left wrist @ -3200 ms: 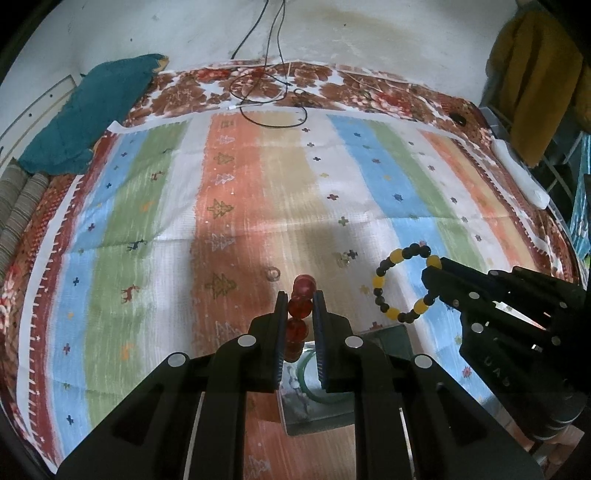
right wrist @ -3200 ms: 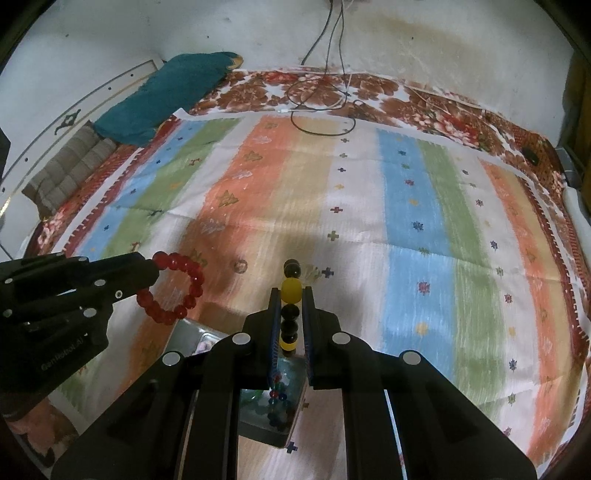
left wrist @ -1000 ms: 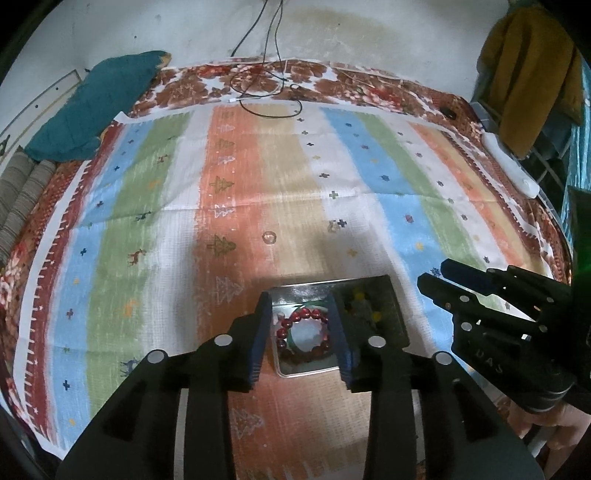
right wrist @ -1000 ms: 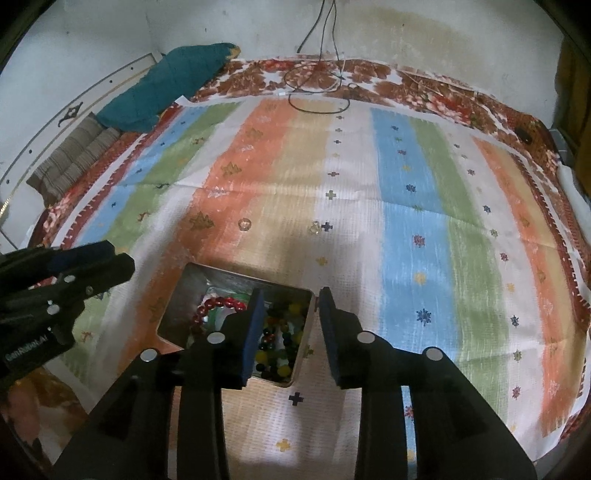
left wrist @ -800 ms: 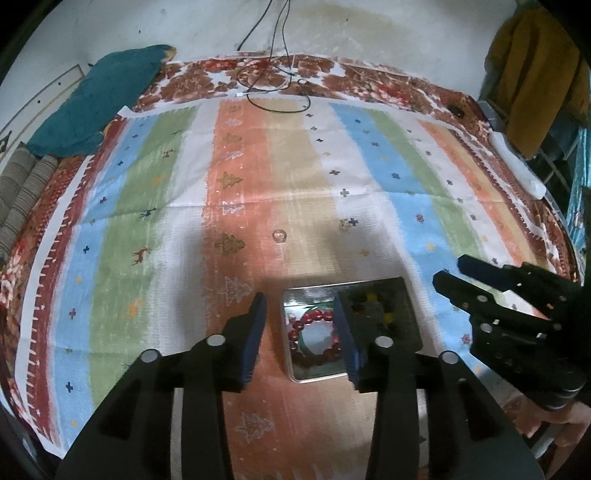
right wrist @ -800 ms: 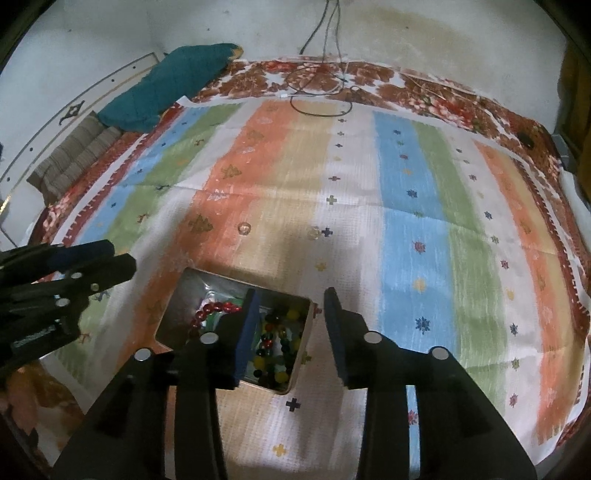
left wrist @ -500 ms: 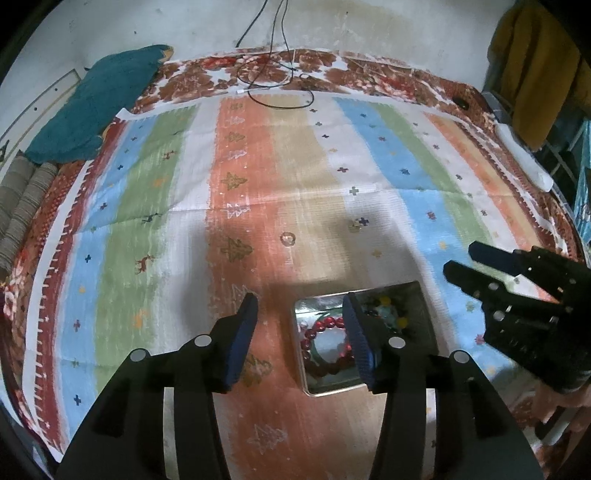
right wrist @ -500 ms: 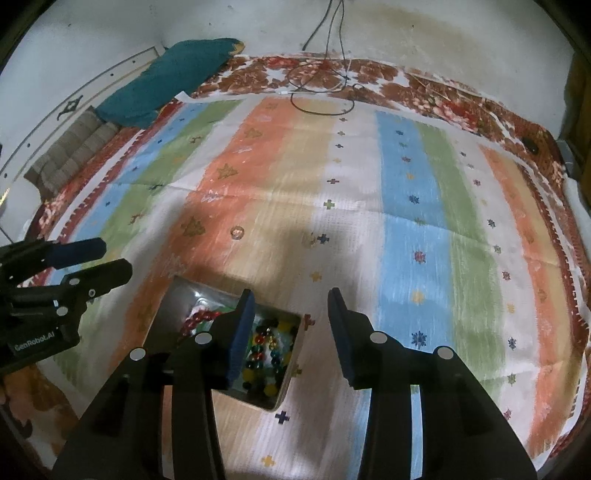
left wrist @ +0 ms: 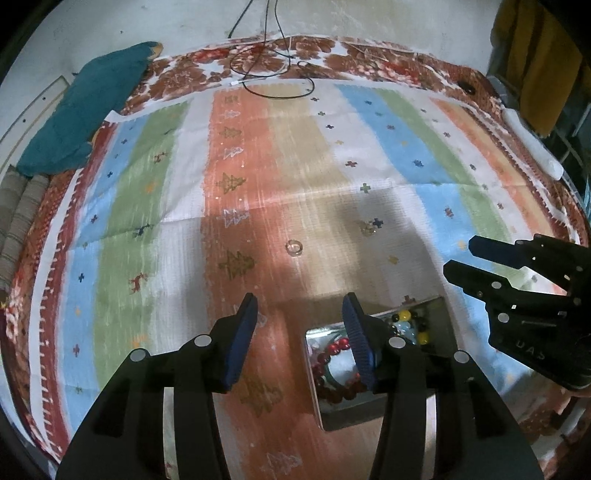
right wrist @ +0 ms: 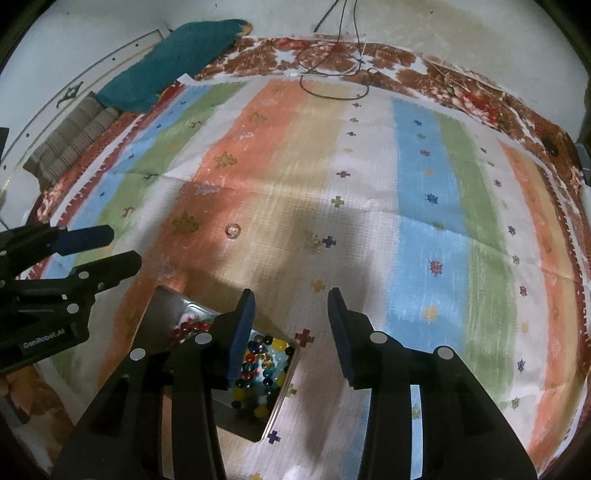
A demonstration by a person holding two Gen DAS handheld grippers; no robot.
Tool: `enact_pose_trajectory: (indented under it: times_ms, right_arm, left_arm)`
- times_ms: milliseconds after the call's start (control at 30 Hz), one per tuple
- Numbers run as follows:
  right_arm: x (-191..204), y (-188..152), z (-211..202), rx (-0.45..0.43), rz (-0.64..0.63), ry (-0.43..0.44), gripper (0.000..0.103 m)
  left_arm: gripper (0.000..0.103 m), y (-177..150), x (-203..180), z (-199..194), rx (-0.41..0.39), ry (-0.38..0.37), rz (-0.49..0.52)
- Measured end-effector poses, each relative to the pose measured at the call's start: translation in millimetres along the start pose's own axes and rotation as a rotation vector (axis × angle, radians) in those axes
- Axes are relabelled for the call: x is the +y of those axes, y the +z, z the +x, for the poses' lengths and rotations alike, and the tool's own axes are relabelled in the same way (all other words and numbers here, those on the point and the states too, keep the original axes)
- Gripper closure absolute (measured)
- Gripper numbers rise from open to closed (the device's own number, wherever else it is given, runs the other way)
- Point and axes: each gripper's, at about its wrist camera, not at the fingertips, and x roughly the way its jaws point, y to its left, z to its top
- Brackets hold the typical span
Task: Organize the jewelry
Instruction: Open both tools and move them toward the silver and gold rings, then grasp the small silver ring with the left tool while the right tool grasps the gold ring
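Metal shows first: one shallow tin (left wrist: 334, 413) lies on the cloth, under the right-hand jaw of the left gripper (left wrist: 300, 309) and under the left-hand jaw of the right gripper (right wrist: 291, 303). Both grippers hang above the cloth with jaws spread wide and nothing between them.

Inside the tin lie two bracelets: one of red beads (left wrist: 332, 384) and one of mixed black, yellow and coloured beads (right wrist: 258, 363). Ahead of the jaws, two small rings sit loose on the cloth: a clear ring (left wrist: 294, 246) just beyond the left gripper's gap, and a gold ring (left wrist: 366, 229) further right, the two well apart.

The surface is one striped cloth (right wrist: 417, 206) in orange, blue, green, white and tan, spread over a red floral sheet (right wrist: 443, 88). Far beyond the jaws lie one teal pillow (left wrist: 85, 107) and a coiled black cable (left wrist: 273, 79), below a pale wall (right wrist: 443, 33).
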Motion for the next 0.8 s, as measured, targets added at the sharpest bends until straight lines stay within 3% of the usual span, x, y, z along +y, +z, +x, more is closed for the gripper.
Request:
enact_pose_trajectory:
  times_ms: [800]
  right_arm:
    - [-13.1, 20.3, 48.8, 0.087, 0.011, -0.017, 0.062]
  left_arm:
    - [0.055, 22.6, 0.3, 56.1, 0.105, 0.001, 0.098]
